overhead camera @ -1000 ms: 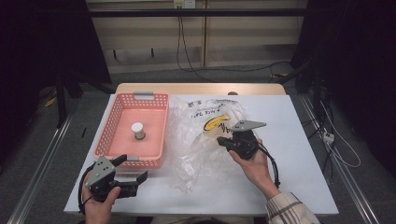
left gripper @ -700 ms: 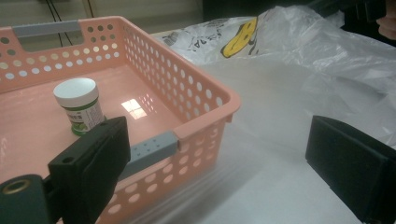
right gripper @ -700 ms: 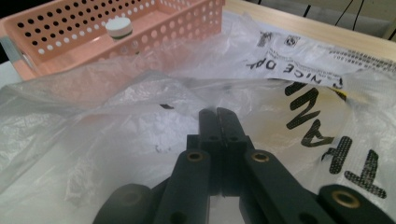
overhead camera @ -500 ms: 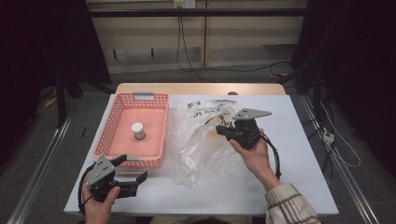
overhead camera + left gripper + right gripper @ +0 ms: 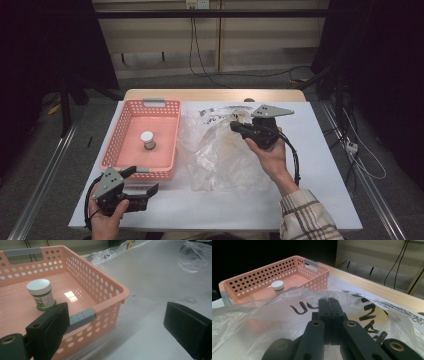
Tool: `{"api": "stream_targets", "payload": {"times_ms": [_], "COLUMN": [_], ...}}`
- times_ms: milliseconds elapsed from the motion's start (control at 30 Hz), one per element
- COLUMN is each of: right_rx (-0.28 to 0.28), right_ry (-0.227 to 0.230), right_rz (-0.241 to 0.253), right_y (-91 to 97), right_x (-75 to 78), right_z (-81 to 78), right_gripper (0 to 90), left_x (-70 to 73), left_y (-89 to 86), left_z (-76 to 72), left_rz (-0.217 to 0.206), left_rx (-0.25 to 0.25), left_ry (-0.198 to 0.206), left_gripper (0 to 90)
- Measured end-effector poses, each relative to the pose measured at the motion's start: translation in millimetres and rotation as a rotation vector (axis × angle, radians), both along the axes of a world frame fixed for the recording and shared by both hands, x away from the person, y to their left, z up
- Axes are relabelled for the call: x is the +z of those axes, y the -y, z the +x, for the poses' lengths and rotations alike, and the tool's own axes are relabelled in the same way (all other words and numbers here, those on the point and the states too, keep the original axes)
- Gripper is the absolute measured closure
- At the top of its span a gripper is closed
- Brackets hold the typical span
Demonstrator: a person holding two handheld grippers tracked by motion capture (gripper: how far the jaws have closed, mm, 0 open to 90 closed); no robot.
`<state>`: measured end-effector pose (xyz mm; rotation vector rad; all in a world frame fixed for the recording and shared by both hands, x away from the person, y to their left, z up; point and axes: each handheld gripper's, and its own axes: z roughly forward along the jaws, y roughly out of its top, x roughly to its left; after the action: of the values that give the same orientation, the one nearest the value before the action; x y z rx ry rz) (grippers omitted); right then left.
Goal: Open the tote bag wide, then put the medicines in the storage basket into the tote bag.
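A clear plastic bag [image 5: 215, 155] with black and yellow print lies crumpled on the white table beside a pink perforated basket [image 5: 112, 145]. A small white-lidded jar [image 5: 147, 140] stands upright in the basket. My right gripper [image 5: 235, 126] is shut on the bag's upper edge and holds that part raised off the table. In the right gripper view the jaws [image 5: 329, 303] meet with the film [image 5: 274, 312] pinched at their tips. My left gripper [image 5: 141, 180] rests open at the basket's near right corner. Its view looks past that corner [image 5: 100, 282] to the jar [image 5: 41, 293].
The white table sheet [image 5: 320, 165] has bare room to the right of the bag and along the front edge. A wooden table edge [image 5: 215, 94] runs behind. Cables hang at the back wall, and metal rails flank the table on the floor.
My right gripper has risen and moved toward the table's far side, drawing the bag's edge up with it. The left gripper has stayed in place.
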<state>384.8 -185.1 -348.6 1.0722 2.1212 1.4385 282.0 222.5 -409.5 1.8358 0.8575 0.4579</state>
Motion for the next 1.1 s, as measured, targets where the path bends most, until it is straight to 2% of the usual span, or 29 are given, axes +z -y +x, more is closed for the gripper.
{"api": "stream_targets", "payload": {"times_ms": [233, 500, 733, 900, 1033, 1100], "right_rx": [0.006, 0.002, 0.001, 0.015, 0.020, 0.021], "right_ry": [0.000, -0.019, -0.046, -0.056, -0.059, -0.058], "right_rz": [-0.009, -0.021, -0.023, -0.026, -0.025, -0.023], "right_y": [0.3, -0.8, -1.8, -3.0, -2.5, -1.9], "right_x": [-1.2, -4.9, -11.1, -14.3, -14.8, -14.4], "right_z": [-1.4, 2.6, 5.6, 4.6, 3.3, 2.5], "right_gripper": [90.0, 90.0, 90.0, 90.0, 90.0, 90.0], "left_x": [0.7, 4.9, 18.1, 28.1, 35.3, 37.5], "left_y": [0.2, -1.5, -4.4, -7.4, -5.7, -2.0], "left_z": [-0.2, 8.4, 27.3, 44.8, 60.4, 68.3], "left_rz": [0.002, -0.010, 0.044, 0.062, 0.081, 0.092], "left_rx": [0.003, 0.024, 0.009, 0.047, 0.028, 0.021], "left_ry": [0.004, -0.024, -0.036, -0.045, -0.056, -0.074], "left_gripper": [6.3, 6.5, 9.6, 10.0, 9.9, 8.9]}}
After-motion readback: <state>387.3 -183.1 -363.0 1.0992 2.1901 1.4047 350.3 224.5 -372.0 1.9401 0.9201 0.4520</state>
